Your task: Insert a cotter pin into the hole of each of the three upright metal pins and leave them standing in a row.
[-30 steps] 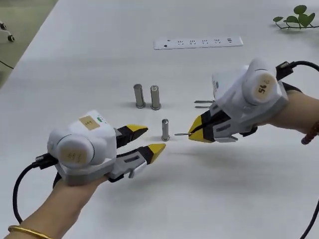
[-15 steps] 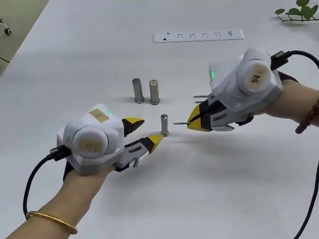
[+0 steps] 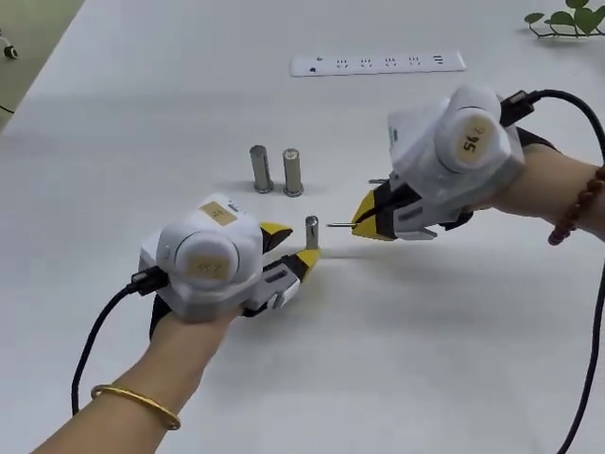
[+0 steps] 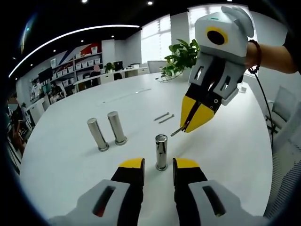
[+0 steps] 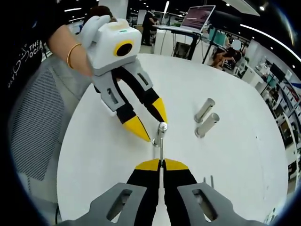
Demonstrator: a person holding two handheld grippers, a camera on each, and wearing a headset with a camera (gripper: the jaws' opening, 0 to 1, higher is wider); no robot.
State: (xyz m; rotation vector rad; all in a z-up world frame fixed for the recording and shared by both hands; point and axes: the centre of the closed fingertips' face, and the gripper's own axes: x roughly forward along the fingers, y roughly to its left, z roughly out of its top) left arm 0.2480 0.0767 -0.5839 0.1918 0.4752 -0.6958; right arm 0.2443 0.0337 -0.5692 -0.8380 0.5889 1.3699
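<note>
Near steel pin [image 3: 312, 234]: short polished metal cylinder with a flared base. It's upright on the white table [image 3: 454, 331], between the yellow-tipped jaws of the left gripper [image 3: 295, 244]. Those jaws are spread, and we see a gap on each side, no contact.

Right gripper [image 3: 364, 225] is clamped on a thin grey wire cotter pin [image 3: 340, 225]. It's held level, with the free tip aimed at the cylinder's top and just short of it.

Counts:
- Three steel pins, all standing. Besides the near one we have the rear-left steel pin [image 3: 260, 169] and rear-right steel pin [image 3: 293, 172], side by side further back.
- Three cotter pins. One is gripped, and two spare cotter pins [image 4: 162, 117] lie flat together on the table beyond the right gripper.
- One white power strip [image 3: 378, 63] near the far edge.
- One green leafy plant [image 3: 565, 21] at the far right corner.
</note>
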